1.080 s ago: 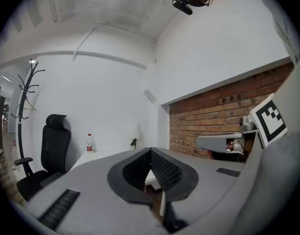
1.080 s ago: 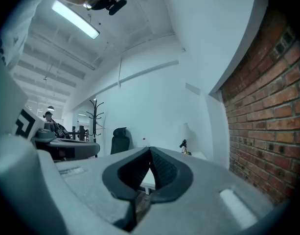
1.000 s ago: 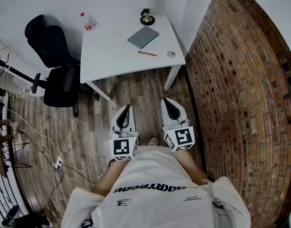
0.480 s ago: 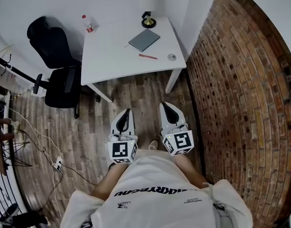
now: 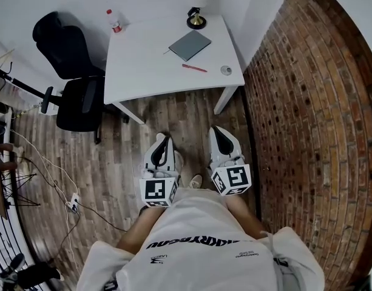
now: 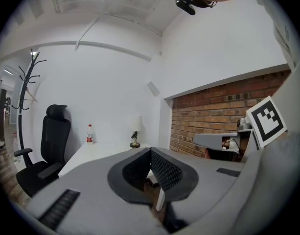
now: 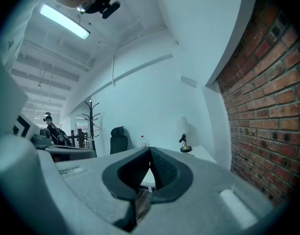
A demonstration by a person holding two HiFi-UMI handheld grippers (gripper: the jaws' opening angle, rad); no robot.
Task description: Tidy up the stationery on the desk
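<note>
The left hand-held gripper and right hand-held gripper, jaws pressed together on nothing, hover above the wooden plank floor. Beyond, on the white rectangular worktop, a slim red pen lies just beside a flat grey notebook.

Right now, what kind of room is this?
Probably a small office or studio workspace: a white desk carrying a grey notebook and a red pen, a black office chair beside it, and a coat stand near the white wall.
</note>
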